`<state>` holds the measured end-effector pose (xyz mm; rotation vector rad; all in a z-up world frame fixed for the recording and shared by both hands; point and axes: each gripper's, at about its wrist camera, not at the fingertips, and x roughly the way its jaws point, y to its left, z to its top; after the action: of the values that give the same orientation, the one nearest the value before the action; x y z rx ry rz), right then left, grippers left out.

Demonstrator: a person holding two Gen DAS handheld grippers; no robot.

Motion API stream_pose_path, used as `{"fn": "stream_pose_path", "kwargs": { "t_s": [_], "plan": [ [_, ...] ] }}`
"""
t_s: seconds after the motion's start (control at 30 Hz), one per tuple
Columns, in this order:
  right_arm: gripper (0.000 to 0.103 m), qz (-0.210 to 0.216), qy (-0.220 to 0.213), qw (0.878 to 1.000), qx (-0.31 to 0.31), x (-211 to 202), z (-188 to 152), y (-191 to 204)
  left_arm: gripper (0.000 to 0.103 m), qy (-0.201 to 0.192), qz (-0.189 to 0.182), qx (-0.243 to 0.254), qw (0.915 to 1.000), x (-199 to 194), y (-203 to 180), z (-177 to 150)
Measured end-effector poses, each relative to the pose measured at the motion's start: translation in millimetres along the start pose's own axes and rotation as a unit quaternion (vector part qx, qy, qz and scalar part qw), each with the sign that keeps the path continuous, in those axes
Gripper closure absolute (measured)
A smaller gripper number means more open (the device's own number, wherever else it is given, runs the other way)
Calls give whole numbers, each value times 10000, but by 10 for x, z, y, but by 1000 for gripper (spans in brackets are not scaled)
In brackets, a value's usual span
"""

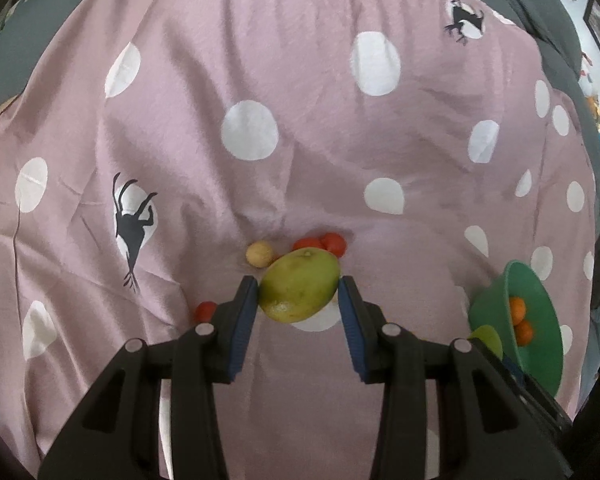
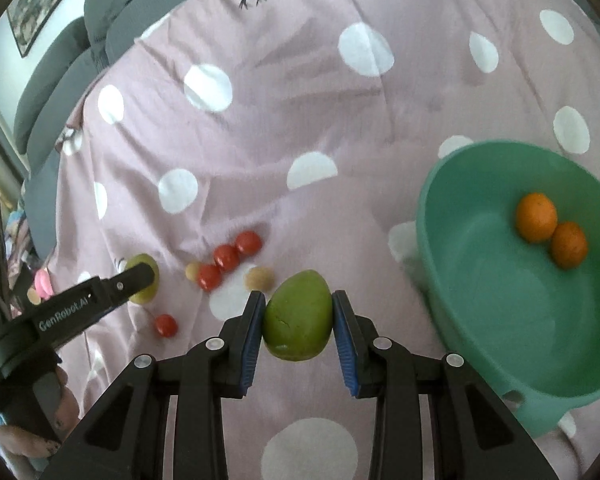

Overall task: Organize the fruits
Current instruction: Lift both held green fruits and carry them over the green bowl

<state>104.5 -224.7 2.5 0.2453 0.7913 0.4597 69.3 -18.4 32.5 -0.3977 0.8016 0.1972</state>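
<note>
My left gripper is shut on a green mango, with both blue pads against its sides, held above the bedspread. My right gripper is shut on a second green mango. In the right wrist view the left gripper reaches in from the left with its mango partly behind a finger. To the right, a green bowl holds two oranges. Loose on the cloth lie three red tomatoes, one more tomato and two small tan fruits.
Everything lies on a pink bedspread with white dots and wrinkles. Grey pillows line the far edge. A person's hand grips the left tool at the lower left. The bowl sits near the bedspread's right side.
</note>
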Motion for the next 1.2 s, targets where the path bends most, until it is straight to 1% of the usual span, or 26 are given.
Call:
{"fn": "stream_pose_path", "kwargs": {
  "t_s": [0.1, 0.2, 0.37, 0.57, 0.83, 0.97, 1.2],
  "plan": [
    [68, 13, -87, 10000, 13, -33, 26, -23, 62, -95, -13, 63, 9999, -61, -48, 1],
    [68, 104, -74, 9999, 109, -58, 33, -73, 62, -127, -95, -6, 9999, -113, -40, 7],
    [68, 375, -135, 9988, 275, -130, 48, -158, 62, -241, -160, 103, 9995, -215, -135, -10],
    [68, 378, -323, 9983, 301, -249, 77, -199, 62, -292, -367, 305, 9984, -289, -321, -37],
    [68, 238, -698, 9964, 424, -504, 145, -359, 62, -351, -579, 607, 9959, -352, -598, -91],
    [68, 72, -859, 9951, 492, -615, 172, -459, 62, -346, -664, 818, 9938, -362, -760, -134],
    [68, -197, -946, 9936, 581, -714, 202, -609, 62, -344, -759, 1162, 9897, -353, -1066, -231]
  ]
}}
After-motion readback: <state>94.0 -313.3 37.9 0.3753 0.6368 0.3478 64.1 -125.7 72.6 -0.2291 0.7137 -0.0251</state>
